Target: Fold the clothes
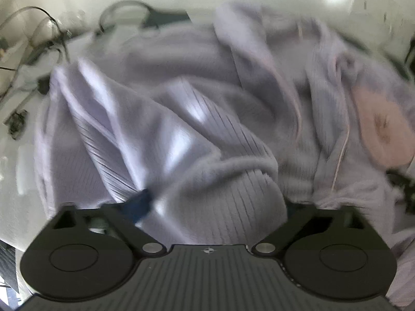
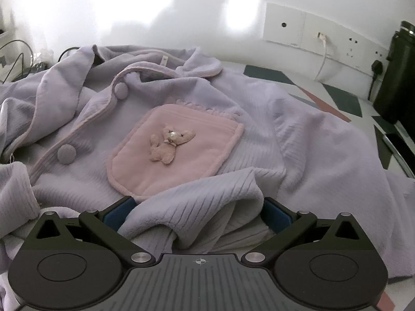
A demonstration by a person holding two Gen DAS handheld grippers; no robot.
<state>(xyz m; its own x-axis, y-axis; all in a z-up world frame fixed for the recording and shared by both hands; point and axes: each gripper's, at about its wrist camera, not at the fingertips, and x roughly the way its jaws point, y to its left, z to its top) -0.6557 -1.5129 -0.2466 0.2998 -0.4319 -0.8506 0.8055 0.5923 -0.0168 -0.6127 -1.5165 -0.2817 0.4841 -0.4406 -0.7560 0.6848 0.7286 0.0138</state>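
Pajama top (image 2: 259, 119): lilac ribbed fleece, lying crumpled across the patterned table (image 2: 334, 98), reaching toward the cables (image 1: 31, 39) at the far left.
Pocket (image 2: 179, 155): pink, carrying a small plush animal (image 2: 168, 142), facing up.
Left gripper (image 1: 215, 202): jaws standing wide, a ribbed fold lying between them; view blurred.
Right gripper (image 2: 199, 212): jaws standing wide, a bunched fold sitting between the blue pads (image 2: 276, 215).

Left wrist view motion-blurred: lilac fleece pyjama top (image 1: 181, 119) smeared, tangled dark cables (image 1: 31, 51) left of it unreadable. Left tongs' (image 1: 215, 207) right fingertip buried under fleece. Tall black container (image 2: 399, 72) right of top, cropped.
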